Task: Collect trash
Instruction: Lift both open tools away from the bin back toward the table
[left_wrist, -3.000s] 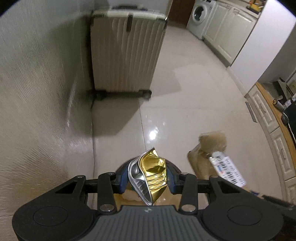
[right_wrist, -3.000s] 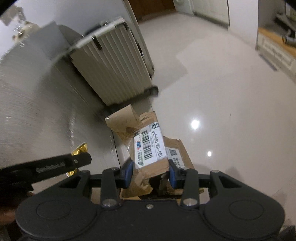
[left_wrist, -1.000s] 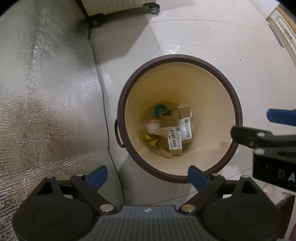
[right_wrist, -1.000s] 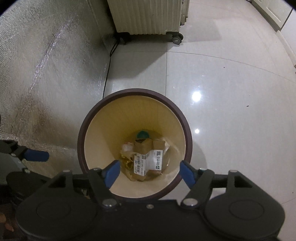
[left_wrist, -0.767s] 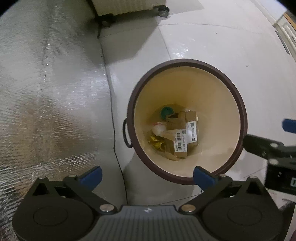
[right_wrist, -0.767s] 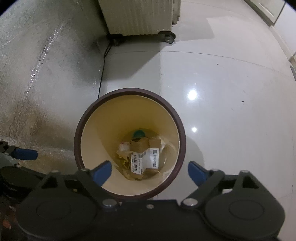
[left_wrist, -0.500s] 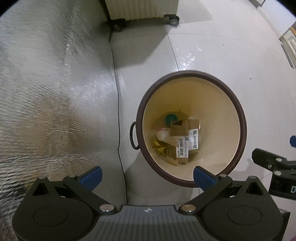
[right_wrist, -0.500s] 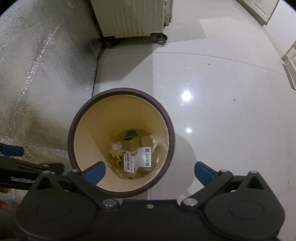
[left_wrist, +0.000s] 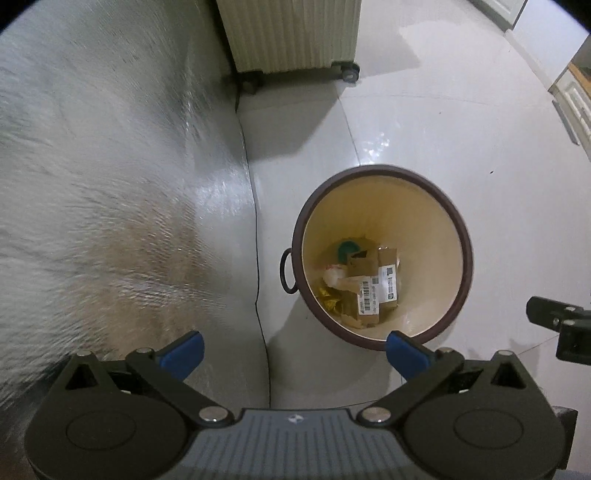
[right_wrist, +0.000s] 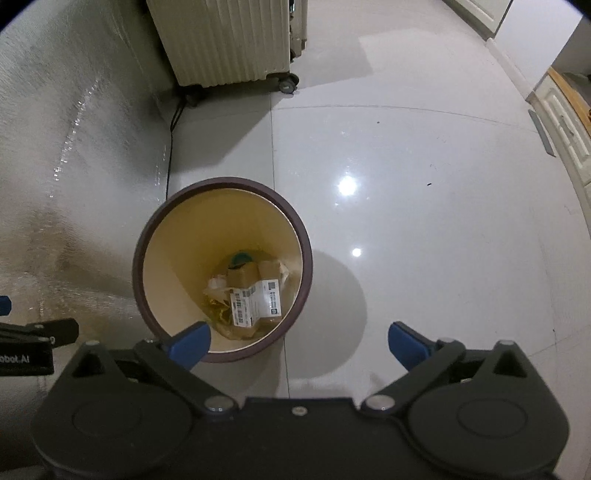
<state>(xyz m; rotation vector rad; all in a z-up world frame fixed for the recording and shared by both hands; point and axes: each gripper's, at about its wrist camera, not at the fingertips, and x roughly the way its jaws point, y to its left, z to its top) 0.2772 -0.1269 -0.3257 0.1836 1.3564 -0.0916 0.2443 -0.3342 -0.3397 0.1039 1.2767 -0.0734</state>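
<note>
The trash, torn cardboard pieces with barcode labels, a crumpled gold foil wrapper and a green round item, lies at the bottom of the bin, a round pail with a dark brown rim, a cream inside and a small ring handle on its outer wall. The left gripper hangs above the bin's near-left side with its jaws spread wide and nothing between them; the right gripper hangs above the bin's near-right side, likewise released and empty. The drop looks finished, so the step in hand is judged to be clearing away from the bin: lifting straight up before swinging off would keep the blue fingertips from clipping the rim and tipping the pail. To the bin's left a silvery textured wall stands close, with a thin dark cable running down the floor between them. Beyond the bin a ribbed cream suitcase stands on wheels. To the bin's right the glossy tiled floor is the roomiest way out.
</note>
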